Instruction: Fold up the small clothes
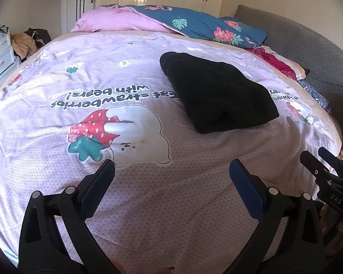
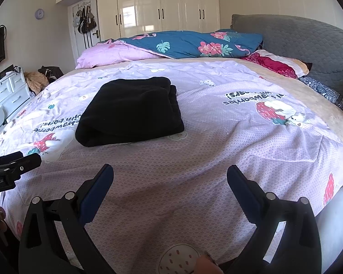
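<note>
A black garment [image 1: 217, 91] lies folded into a thick rectangle on the lilac strawberry-print bedspread [image 1: 148, 194]. It also shows in the right wrist view [image 2: 132, 111], left of centre. My left gripper [image 1: 171, 166] is open and empty, hovering over the bedspread well short of the garment. My right gripper [image 2: 170, 171] is open and empty, also over bare bedspread [image 2: 194, 159] near the bed's front edge. The right gripper shows at the right edge of the left wrist view [image 1: 322, 157], and the left gripper at the left edge of the right wrist view [image 2: 22, 157].
A rolled blue floral quilt [image 2: 189, 43] and pink pillow [image 2: 107, 54] lie at the far side. A grey headboard [image 2: 308, 43] stands on the right with a red cloth [image 2: 274, 64] beside it. White drawers [image 2: 9, 91] stand left; wardrobes [image 2: 162, 6] line the back wall.
</note>
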